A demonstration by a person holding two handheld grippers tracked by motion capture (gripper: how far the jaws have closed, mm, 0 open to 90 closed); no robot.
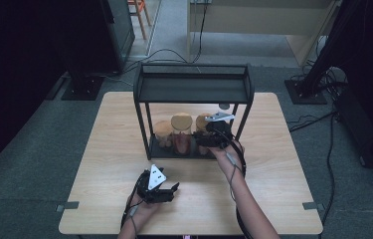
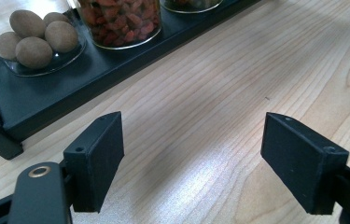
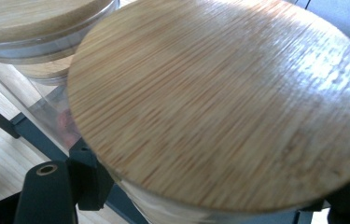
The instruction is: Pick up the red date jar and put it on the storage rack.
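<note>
A black two-tier rack (image 1: 192, 89) stands on the wooden table (image 1: 273, 164). Three glass jars with wooden lids sit on its lower shelf (image 2: 46, 98). The left jar (image 2: 32, 37) holds brown nuts and the middle jar (image 2: 121, 21) holds red berries. My right gripper (image 1: 206, 138) reaches under the top shelf to the right jar (image 3: 219, 102). Its jaws press on both sides of the glass just below the wooden lid. My left gripper (image 1: 170, 191) rests low over the bare table in front of the rack, open, with nothing between its fingers (image 2: 95, 158).
The rack's top shelf is bare and hangs close above the jar lids. Its thin black legs (image 1: 146, 129) frame the lower shelf. Bare table lies on both sides of the rack. Cables and stands are on the floor beyond the table.
</note>
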